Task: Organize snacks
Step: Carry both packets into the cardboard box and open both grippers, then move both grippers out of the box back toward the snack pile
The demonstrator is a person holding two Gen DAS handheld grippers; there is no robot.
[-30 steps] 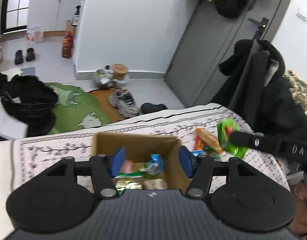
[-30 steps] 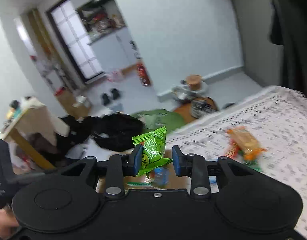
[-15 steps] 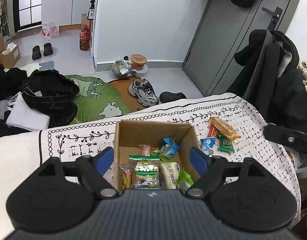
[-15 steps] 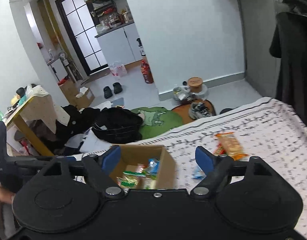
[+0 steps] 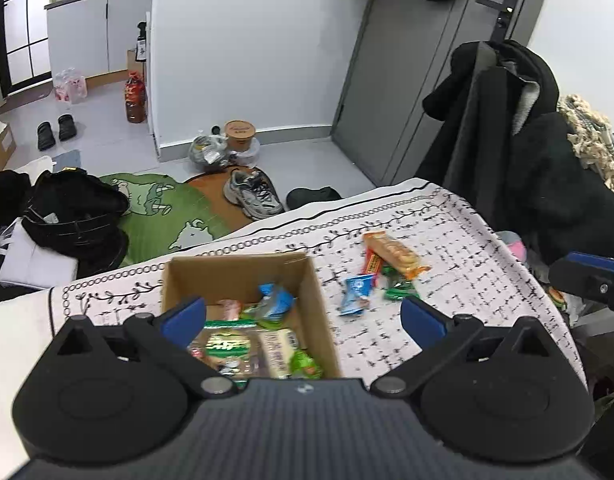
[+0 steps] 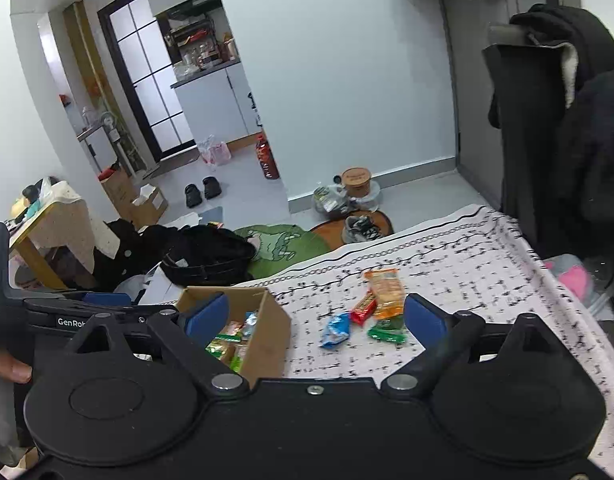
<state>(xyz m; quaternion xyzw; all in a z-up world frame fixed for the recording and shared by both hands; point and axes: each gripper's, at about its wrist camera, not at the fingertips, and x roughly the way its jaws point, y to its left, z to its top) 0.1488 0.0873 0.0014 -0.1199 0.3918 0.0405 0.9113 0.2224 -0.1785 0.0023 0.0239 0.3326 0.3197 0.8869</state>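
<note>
An open cardboard box (image 5: 307,280) (image 6: 267,332) holds several snack packets on the patterned tablecloth (image 5: 447,232). Right of the box lie loose snacks: an orange packet (image 5: 393,251) (image 6: 385,292), a red bar (image 5: 373,265) (image 6: 363,311), a blue packet (image 5: 355,288) (image 6: 335,329) and a green packet (image 5: 399,286) (image 6: 387,333). My left gripper (image 5: 303,320) is open and empty above the box's near side. My right gripper (image 6: 317,318) is open and empty, above the box's right wall and the loose snacks. The right gripper's tip shows in the left wrist view (image 5: 591,280).
A chair draped with black coats (image 5: 527,152) stands at the table's far right. The table's far edge (image 5: 347,204) drops to a floor with a green rug (image 5: 163,216), a sneaker (image 5: 253,196), black bags (image 5: 75,216). The left gripper's body (image 6: 75,316) crosses the right wrist view.
My right gripper opened and the green packet it held is gone from its jaws; a green packet now lies in the box. Both grippers pulled back and up, and the left opened wider.
</note>
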